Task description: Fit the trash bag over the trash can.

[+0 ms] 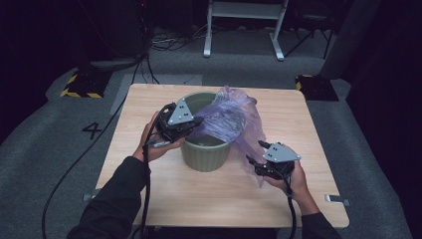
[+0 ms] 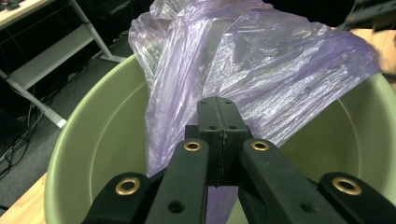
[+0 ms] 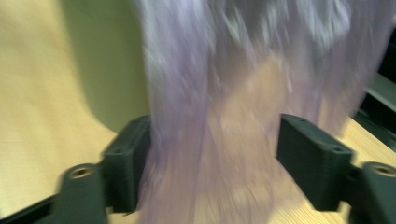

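- Spilling out of the green bin point(image 1: 205, 149), the purple plastic bag point(image 1: 234, 119) sits partly inside its mouth and partly draped down the bin's right outer wall onto the wooden counter point(image 1: 164, 199).
- Seen from the left gripper view, the bag point(image 2: 243, 65) rises crumpled above the bin's rim point(image 2: 93, 140), and the jaws are pressed together, pinching a fold of the film.
- Seen from the high view, the left gripper point(image 1: 191, 124) hovers at the bin's near-left rim.
- The right gripper point(image 1: 258, 155) is low beside the hanging bag tail.
- Blurred, the right gripper view puts the film point(image 3: 210, 140) between jaws standing about half apart, not pressing it.
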The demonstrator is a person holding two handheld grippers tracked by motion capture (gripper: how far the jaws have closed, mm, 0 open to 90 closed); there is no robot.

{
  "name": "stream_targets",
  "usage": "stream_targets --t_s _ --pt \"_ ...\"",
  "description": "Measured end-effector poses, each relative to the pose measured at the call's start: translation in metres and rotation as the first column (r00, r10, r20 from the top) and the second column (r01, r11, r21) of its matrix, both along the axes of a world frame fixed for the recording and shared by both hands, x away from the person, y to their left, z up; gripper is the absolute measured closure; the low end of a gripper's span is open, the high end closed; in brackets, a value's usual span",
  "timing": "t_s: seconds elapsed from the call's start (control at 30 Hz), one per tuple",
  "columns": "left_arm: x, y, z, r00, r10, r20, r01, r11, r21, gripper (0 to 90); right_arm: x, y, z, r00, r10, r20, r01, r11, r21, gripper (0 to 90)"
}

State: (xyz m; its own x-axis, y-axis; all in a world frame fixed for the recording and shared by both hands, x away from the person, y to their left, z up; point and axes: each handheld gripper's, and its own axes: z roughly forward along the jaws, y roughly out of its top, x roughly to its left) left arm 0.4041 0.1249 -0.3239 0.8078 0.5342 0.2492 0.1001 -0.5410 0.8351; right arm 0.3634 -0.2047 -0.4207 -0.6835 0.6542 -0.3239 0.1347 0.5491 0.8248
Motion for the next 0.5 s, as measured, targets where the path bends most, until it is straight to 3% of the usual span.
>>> stream_targets --t_s 0.13,0.2,0.33,0.47,0.5 --pt "0.001 0.005 -0.002 1.0 0.004 0.0 -0.004 1.0 -0.007 90.0 0.01 -0.007 -0.006 0.9998 -0.013 0.012 0.012 0.996 0.085 78.0" --pt "0.002 0.007 -0.004 1.0 0.008 -0.006 -0.008 1.0 -0.003 90.0 0.012 -0.012 -0.004 0.9997 -0.007 0.022 0.004 0.99 0.142 86.9" --pt "0.004 0.013 -0.008 0.9996 0.018 -0.023 -0.018 0.9993 -0.033 89.8 0.013 -0.019 0.009 0.9978 -0.006 0.067 -0.007 0.981 0.195 89.9" --pt "0.006 0.015 -0.008 0.9987 0.038 -0.034 -0.039 0.9981 -0.048 69.5 0.011 -0.024 0.026 0.9935 -0.024 0.111 0.0 0.976 0.216 90.0" --pt "0.005 0.016 -0.008 0.9988 0.025 -0.041 -0.028 0.9977 -0.062 65.4 0.008 -0.025 0.042 0.9863 -0.046 0.158 0.012 0.977 0.211 90.0"
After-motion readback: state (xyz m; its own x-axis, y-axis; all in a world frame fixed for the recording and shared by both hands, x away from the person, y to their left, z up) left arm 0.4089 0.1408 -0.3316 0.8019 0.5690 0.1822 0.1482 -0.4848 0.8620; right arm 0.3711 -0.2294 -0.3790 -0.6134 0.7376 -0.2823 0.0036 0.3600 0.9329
